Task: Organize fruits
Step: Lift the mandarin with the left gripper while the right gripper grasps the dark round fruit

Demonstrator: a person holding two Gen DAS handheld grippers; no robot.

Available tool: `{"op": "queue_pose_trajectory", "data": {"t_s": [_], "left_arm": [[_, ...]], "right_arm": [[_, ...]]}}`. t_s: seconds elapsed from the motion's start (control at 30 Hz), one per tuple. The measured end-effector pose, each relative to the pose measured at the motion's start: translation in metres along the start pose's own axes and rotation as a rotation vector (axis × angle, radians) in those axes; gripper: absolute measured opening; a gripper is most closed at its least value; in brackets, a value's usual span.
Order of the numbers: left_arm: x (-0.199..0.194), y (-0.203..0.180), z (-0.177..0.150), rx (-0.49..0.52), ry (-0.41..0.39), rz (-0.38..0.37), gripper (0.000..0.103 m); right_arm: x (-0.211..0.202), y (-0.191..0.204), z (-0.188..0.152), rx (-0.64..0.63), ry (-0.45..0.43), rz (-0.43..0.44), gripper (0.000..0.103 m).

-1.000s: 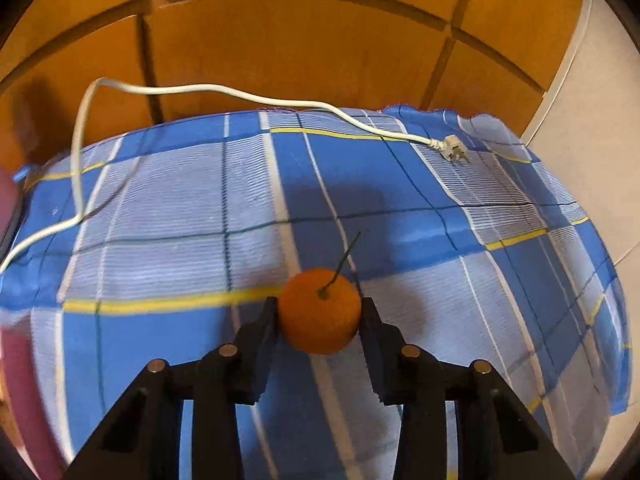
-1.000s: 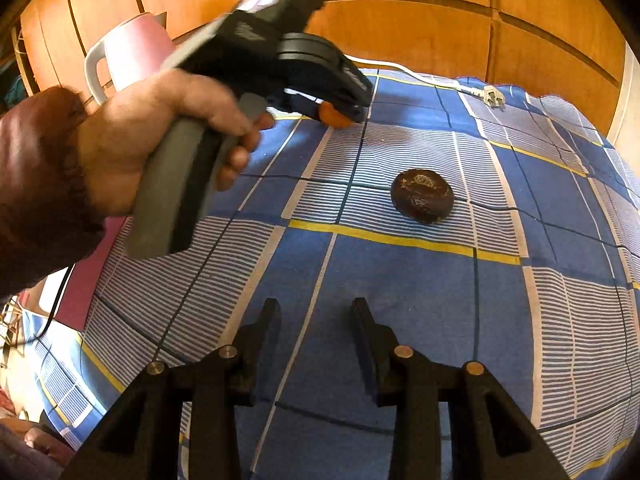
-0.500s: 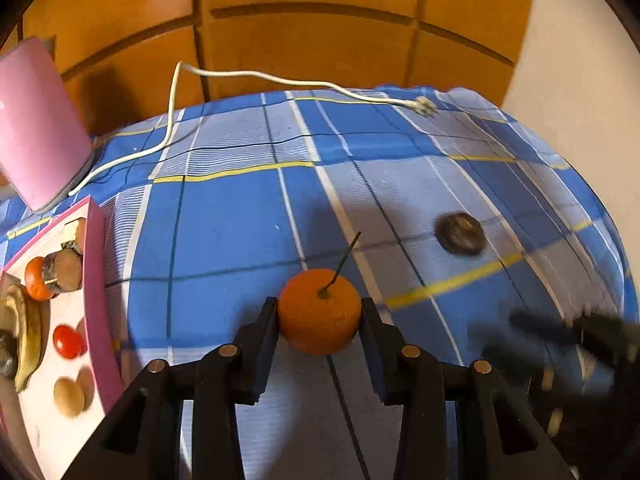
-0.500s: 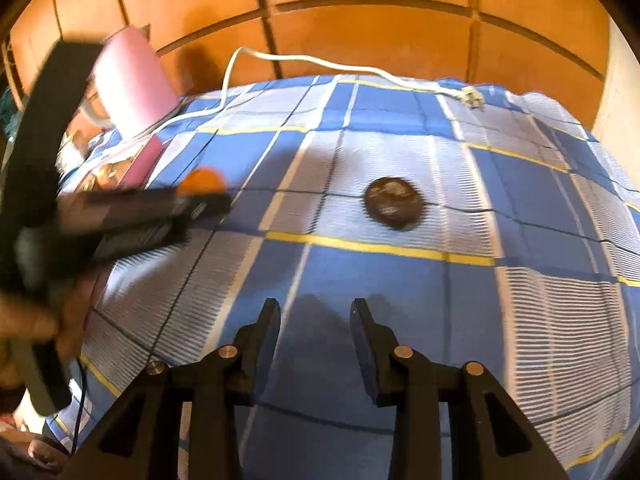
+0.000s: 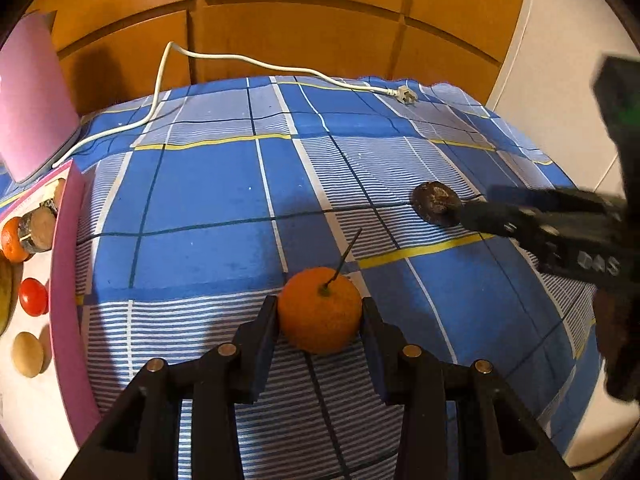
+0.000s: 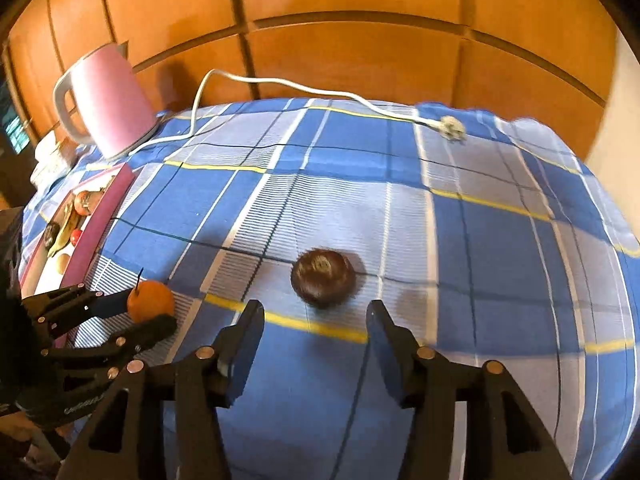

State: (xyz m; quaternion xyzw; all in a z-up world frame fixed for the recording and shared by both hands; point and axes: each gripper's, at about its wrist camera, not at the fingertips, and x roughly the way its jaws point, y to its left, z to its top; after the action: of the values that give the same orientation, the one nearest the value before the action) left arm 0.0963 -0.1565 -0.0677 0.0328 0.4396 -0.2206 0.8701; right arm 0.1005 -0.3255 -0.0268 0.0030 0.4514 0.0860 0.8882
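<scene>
My left gripper (image 5: pixel 320 314) is shut on an orange (image 5: pixel 318 320) with a thin dark stem, held just above the blue checked cloth (image 5: pixel 208 184). A pink-rimmed tray (image 5: pixel 66 280) lies to its left. In the right wrist view the same orange (image 6: pixel 150 300) shows at the left, in the left gripper (image 6: pixel 154 314). A dark brown round fruit (image 6: pixel 323 278) lies on the cloth just ahead of my right gripper (image 6: pixel 314 312). Its jaws are opening and its pads do not touch the fruit. The left wrist view shows the dark fruit (image 5: pixel 434 202) beside the right gripper's fingertips (image 5: pixel 474 214).
The tray (image 6: pixel 100 224) holds a small orange (image 5: pixel 12 240), a red tomato (image 5: pixel 34 296), a beige round fruit (image 5: pixel 27 354) and a banana. A pink kettle (image 6: pixel 108 96) stands at the back left. Its white cord and plug (image 6: pixel 450 128) trail across the far cloth. Wooden panels stand behind.
The left gripper has carried the orange leftwards until the tray came into its view. The right gripper has closed in on the dark fruit and its jaws have widened.
</scene>
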Motion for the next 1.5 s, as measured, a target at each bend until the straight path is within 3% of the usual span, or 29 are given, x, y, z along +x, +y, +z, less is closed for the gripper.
{"op": "queue_pose_trajectory", "data": {"t_s": [0.33, 0.53, 0.67, 0.93, 1.2, 1.33, 1.5], "left_arm": [[0.001, 0.000, -0.003, 0.010, -0.011, 0.007, 0.042], [-0.001, -0.001, -0.004, 0.009, -0.019, 0.010, 0.042], [-0.001, -0.001, -0.004, 0.007, -0.020, 0.008, 0.042], [-0.001, -0.001, -0.004, 0.009, -0.025, 0.007, 0.042], [-0.002, -0.001, -0.004, 0.007, -0.027, 0.005, 0.042], [-0.002, -0.001, -0.004, 0.008, -0.028, 0.004, 0.042], [-0.002, -0.002, -0.004, 0.011, -0.031, 0.007, 0.042]], "right_arm": [[0.045, 0.015, 0.022, -0.157, 0.080, -0.069, 0.054], [0.053, 0.015, 0.020, -0.170, 0.090, -0.089, 0.054], [0.052, 0.013, 0.019, -0.156, 0.078, -0.096, 0.046], [0.029, 0.016, 0.003, -0.043, 0.065, -0.010, 0.046], [0.024, 0.024, -0.019, 0.001, 0.066, 0.022, 0.047], [0.025, 0.023, -0.018, -0.019, 0.080, 0.057, 0.059], [0.026, 0.024, -0.015, -0.053, 0.085, 0.047, 0.060]]}}
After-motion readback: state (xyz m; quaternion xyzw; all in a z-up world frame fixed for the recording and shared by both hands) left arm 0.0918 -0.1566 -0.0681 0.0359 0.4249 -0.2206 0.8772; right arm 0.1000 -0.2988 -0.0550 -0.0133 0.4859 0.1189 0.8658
